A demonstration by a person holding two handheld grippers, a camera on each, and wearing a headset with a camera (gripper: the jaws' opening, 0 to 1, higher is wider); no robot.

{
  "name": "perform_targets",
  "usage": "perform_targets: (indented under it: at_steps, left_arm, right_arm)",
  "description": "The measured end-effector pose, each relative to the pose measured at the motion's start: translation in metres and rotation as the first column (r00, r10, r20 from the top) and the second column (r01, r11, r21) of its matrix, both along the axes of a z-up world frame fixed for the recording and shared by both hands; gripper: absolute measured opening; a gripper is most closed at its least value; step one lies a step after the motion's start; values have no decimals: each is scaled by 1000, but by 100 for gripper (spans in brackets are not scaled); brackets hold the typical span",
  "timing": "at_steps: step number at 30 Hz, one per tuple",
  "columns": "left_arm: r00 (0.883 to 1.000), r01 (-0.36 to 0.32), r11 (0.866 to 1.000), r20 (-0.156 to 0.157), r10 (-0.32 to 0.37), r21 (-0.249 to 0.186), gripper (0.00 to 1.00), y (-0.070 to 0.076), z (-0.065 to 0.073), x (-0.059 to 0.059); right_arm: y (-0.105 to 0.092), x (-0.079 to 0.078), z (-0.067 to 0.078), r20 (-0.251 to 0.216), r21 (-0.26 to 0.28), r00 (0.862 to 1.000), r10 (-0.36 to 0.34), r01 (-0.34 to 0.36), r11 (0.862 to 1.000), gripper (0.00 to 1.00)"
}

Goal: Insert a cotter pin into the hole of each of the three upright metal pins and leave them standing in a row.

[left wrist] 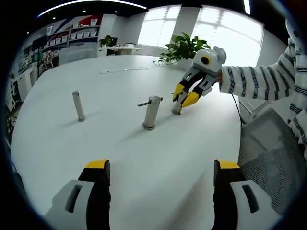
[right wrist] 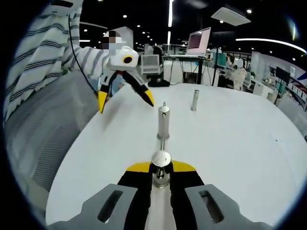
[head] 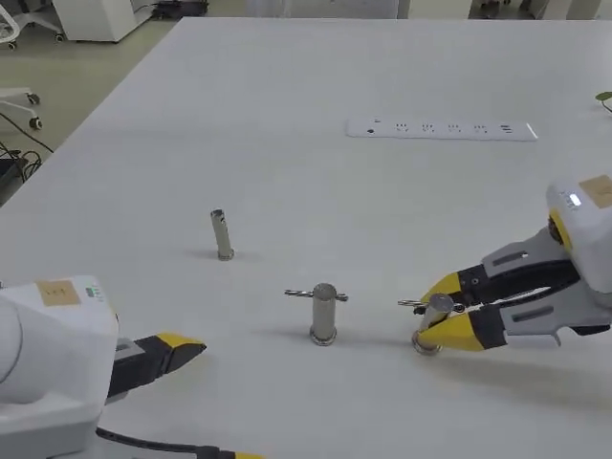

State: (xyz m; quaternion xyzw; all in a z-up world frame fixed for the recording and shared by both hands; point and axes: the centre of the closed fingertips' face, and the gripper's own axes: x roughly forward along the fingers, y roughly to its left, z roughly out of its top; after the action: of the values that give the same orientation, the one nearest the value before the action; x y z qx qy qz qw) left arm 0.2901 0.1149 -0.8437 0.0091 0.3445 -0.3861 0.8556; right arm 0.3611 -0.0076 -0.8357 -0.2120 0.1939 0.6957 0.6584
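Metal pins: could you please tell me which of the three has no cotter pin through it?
The leftmost pin, its hole bare. The middle pin carries a cotter pin crosswise; the right claw grips the third pin, whose cotter pin shows.

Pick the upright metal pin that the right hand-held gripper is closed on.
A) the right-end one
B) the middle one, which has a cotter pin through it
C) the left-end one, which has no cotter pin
A: the right hand-held gripper has its yellow tips shut on the right-end pin, while the middle pin and the left-end pin stand free of it.
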Motion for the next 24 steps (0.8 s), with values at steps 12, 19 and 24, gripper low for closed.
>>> perform_targets:
  at_steps: [12, 19, 24]
  left_arm:
    - [1000, 16, 1000, 2, -16, -5, 88, -1, 4, -3]
    - [1000, 20, 1000, 4, -20, -11, 88, -3, 5, -5]
    - [1000, 15, 1000, 6, -15, -13, 88, 0, 6, -5]
  right_arm:
    - [0, 0, 0, -29, -15, 1000, 0, 0, 1000, 15]
    - [-1, 1, -4, -31, -28, 999, -21, 20, 999, 25]
    - [-3, 2, -5, -47, -24, 998, -51, 50, 998, 29]
